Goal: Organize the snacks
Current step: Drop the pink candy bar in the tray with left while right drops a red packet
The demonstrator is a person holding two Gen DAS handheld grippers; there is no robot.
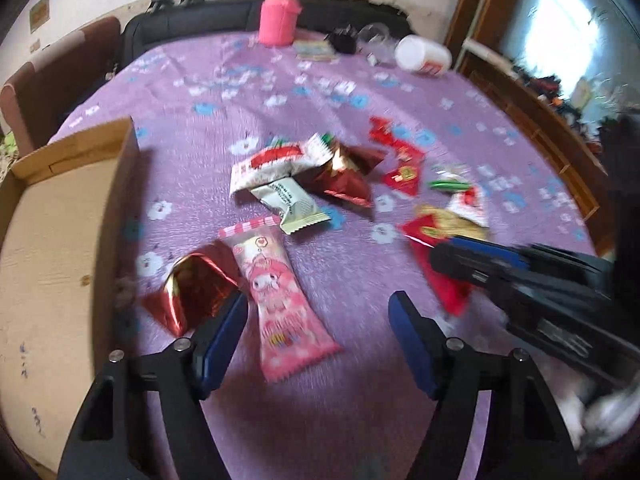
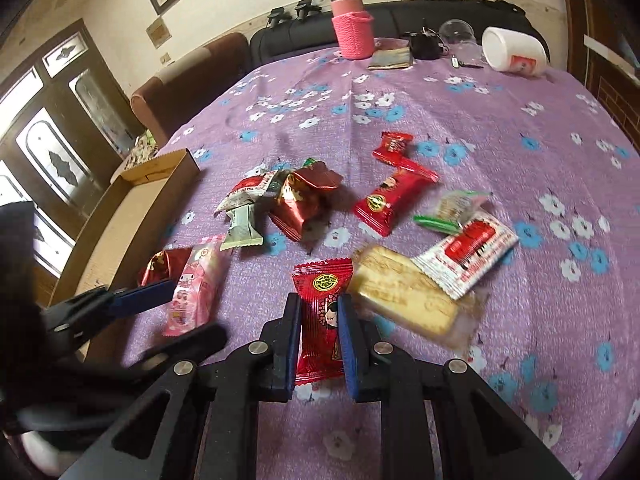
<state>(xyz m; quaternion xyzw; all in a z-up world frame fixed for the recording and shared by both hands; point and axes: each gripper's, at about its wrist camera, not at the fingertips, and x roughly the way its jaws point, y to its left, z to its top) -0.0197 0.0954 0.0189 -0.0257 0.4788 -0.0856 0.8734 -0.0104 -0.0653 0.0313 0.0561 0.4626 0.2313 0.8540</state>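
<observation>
Several wrapped snacks lie on the purple flowered tablecloth (image 1: 320,420). My left gripper (image 1: 318,312) is open, low over a pink cartoon snack packet (image 1: 276,292), with a red foil snack (image 1: 188,292) by its left finger. My right gripper (image 2: 320,316) is shut on a red snack packet (image 2: 322,320); it also shows in the left wrist view (image 1: 452,264). A biscuit pack (image 2: 404,296) lies just to its right. An open cardboard box (image 1: 60,240) sits at the left; it also shows in the right wrist view (image 2: 132,208).
A pile of snacks (image 1: 304,172) lies mid-table, with more red packets (image 2: 394,188) and a white-red sachet (image 2: 468,252). At the far edge stand a pink bottle (image 1: 278,12), a tipped white jar (image 2: 514,54), a glass and small items. Sofa behind.
</observation>
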